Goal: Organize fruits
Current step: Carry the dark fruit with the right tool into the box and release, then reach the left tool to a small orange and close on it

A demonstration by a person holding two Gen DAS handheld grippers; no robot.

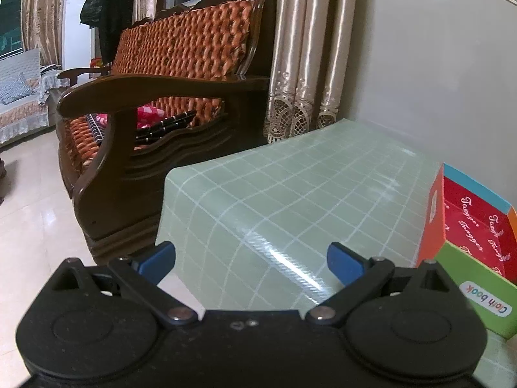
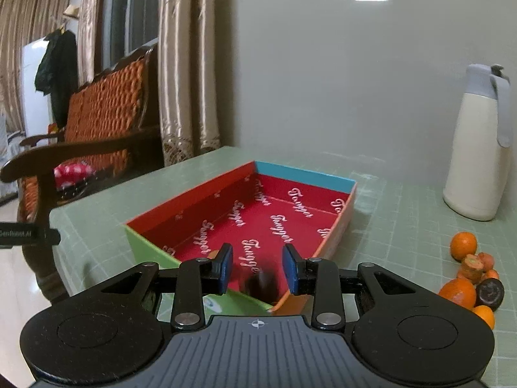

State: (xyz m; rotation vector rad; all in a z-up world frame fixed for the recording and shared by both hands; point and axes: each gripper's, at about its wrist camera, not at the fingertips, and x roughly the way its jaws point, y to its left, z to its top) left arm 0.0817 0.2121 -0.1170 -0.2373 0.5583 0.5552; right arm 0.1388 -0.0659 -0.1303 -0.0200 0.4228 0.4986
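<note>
1. Loose orange and dark fruits (image 2: 473,279) lie heaped at the frame's lower right, beside the shallow red-lined cardboard box (image 2: 274,223).
2. A blurred dark fruit (image 2: 261,286) sits in the box's near corner, seemingly just released.
3. Right gripper (image 2: 257,268) fingers part over it, empty.
4. Left gripper (image 1: 251,263) hangs wide open over the green gridded tabletop (image 1: 290,194).

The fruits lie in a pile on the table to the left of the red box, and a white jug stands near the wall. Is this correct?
Not quite. In the right wrist view the fruits lie to the right of the red box, not the left. The rest holds: they are piled on the table, and the white jug stands near the wall.
</note>
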